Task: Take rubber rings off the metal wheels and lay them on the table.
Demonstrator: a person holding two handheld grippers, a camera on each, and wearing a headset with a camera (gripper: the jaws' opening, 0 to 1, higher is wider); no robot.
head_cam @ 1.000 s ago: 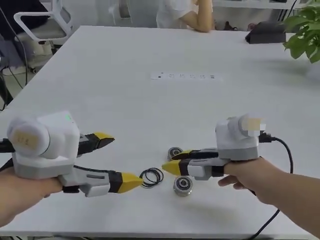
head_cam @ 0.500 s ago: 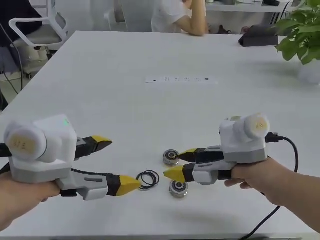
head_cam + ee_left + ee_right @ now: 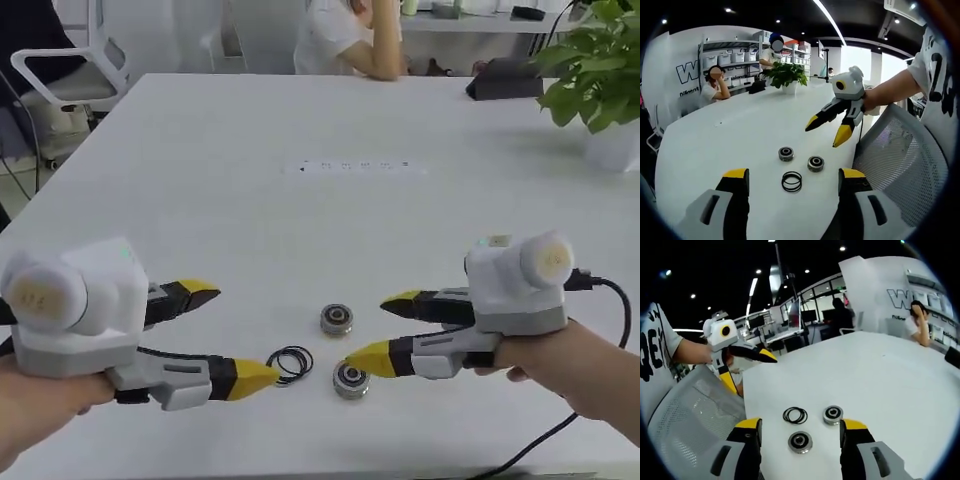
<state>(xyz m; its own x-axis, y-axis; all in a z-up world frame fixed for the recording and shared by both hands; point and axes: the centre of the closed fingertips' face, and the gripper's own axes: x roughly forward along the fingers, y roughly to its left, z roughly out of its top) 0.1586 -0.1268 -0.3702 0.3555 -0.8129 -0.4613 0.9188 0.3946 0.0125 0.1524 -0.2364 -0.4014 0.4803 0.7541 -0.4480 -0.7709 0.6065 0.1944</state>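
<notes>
Left yellow-tipped white gripper (image 3: 240,333) and right yellow-tipped white gripper (image 3: 368,332): both spread wide, empty, tips facing across the white table (image 3: 250,200). Between them, thin black rubber rings (image 3: 290,362) lying flat, just beside two round metal wheels (image 3: 351,380).

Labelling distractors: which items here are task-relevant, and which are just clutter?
Job: round silver metal wheels; thin black rubber rings lying beside them; white table.
Lying about: green leafy potted plant; black case at far edge; white office chair.

Potted plant (image 3: 590,62), office chair (image 3: 68,72), seated person (image 3: 335,40)
</notes>
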